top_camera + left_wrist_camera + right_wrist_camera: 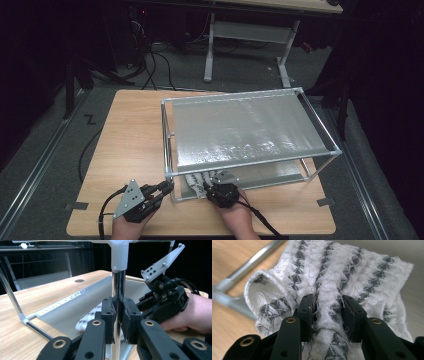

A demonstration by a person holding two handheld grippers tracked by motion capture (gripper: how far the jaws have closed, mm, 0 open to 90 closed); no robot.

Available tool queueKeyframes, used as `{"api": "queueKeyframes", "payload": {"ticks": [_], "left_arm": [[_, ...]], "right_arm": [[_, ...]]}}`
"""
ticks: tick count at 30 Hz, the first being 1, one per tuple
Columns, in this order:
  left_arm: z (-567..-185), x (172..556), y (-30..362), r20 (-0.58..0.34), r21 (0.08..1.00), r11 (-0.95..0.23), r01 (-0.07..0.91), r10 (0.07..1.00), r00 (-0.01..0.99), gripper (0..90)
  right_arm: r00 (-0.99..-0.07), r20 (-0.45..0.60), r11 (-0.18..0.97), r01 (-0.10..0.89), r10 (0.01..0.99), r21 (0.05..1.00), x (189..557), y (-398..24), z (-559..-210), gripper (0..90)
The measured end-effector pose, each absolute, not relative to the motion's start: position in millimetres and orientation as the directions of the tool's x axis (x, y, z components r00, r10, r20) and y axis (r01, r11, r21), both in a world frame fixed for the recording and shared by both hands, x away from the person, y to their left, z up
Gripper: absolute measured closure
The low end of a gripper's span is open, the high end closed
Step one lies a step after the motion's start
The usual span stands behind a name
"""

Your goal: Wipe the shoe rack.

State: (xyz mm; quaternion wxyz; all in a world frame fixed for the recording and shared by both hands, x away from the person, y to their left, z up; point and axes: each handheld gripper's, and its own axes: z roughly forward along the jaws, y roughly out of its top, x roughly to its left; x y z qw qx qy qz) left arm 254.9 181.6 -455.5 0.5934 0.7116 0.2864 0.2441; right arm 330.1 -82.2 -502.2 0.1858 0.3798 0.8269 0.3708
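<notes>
White cloth (pixel 342 277) with grey diamond stripes, bunched on the grey mat (pixel 280 170) at the near edge of the metal-frame rack (pixel 320 125), under its clear shelf. Right gripper (pixel 328 311) clamped on a fold of cloth. Left gripper (pixel 118 320) clenched on the rack's near corner post (pixel 118 287), steadying it. Wooden table (pixel 130 130) underneath. Looks early to mid-way: cloth gripped, not yet clear of the rack; pulling it out or placing it is left.

A frame (pixel 250 131) stands on the counter (pixel 130 135), toward three o'clock. A cloth (pixel 196 183) lies inside at its six o'clock edge (on the lower sheet (pixel 280 170)), near the seven o'clock post (pixel 118 290).
</notes>
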Motion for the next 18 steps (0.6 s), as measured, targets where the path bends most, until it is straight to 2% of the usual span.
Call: {"api": "queueKeyframes", "payload": {"ticks": [4,7,10,12,14,18], "left_arm": [[-456,255,182,0.008,0.984,-0.133,0.117,0.696,0.718,80.9],[-456,255,182,0.007,0.984,-0.132,0.118,0.696,0.718,80.9],[-455,255,182,0.008,0.984,-0.133,0.118,0.697,0.717,80.9],[-455,255,182,0.008,0.984,-0.133,0.118,0.697,0.717,80.9],[-455,255,182,0.008,0.984,-0.133,0.118,0.696,0.718,80.9],[-455,255,182,0.008,0.984,-0.133,0.118,0.696,0.718,80.9]], "right_arm": [[-0.678,0.013,0.433,0.485,0.735,0.760,322,-68,-502,62.7],[-0.709,0.000,0.453,0.449,0.705,0.770,318,-62,-501,60.1],[-0.718,0.022,0.444,0.455,0.696,0.772,316,-60,-501,52.9],[-0.718,0.042,0.429,0.460,0.695,0.777,316,-59,-501,40.7],[-0.716,0.077,0.412,0.483,0.694,0.773,318,-59,-502,33.2],[-0.728,0.093,0.423,0.492,0.680,0.761,318,-58,-503,33.7]]}}
